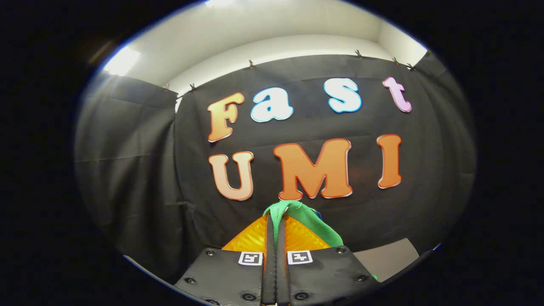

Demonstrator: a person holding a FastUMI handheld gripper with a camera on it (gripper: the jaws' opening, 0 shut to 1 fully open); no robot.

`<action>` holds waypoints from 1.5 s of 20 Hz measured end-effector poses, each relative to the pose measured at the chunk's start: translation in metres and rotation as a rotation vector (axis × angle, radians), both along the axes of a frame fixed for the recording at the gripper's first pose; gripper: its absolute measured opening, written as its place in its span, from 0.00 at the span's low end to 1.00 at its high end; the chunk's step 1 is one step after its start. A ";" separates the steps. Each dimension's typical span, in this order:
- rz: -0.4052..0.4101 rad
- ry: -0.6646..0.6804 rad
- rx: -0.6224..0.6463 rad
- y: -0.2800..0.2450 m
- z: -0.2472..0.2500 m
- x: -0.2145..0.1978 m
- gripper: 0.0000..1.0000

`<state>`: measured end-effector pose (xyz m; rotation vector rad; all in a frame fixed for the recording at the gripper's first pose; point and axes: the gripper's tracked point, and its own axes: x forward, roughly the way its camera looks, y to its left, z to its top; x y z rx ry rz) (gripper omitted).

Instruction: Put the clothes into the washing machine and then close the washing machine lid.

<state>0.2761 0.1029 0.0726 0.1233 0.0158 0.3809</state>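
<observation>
Tongs: tongs (278,219) point forward and upward at the booth's black cloth wall (297,127), fingers drawn almost together with a thin dark gap between them.
Tongs state: clenched on a green cloth (312,221) — both fingers pinch a fold of it at their tips.
Task thing: green cloth bunches over the fingertips and trails down along the right finger's outer side, lifted clear of any surface.
Finger blocks: two small square markers (275,257) sit side by side at the finger bases, above the dark bolted mount plates.
Surroundings: pale surface (389,257) low on the right, beyond the mount — what it belongs to cannot be told.
Overhead: white ceiling (272,38) with a bright light (122,60) on the left.
In the way: cloth hides the very tips of the fingers.
</observation>
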 end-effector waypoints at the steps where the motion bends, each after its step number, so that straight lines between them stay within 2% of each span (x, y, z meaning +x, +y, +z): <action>1: 0.018 -0.003 -0.010 0.009 0.000 0.000 0.08; 16: 0.344 -0.010 -0.024 0.173 -0.018 0.012 0.08; 24: 0.403 0.117 0.020 0.218 -0.074 0.039 0.08; 30: 0.431 0.167 -0.010 0.236 -0.107 0.049 0.08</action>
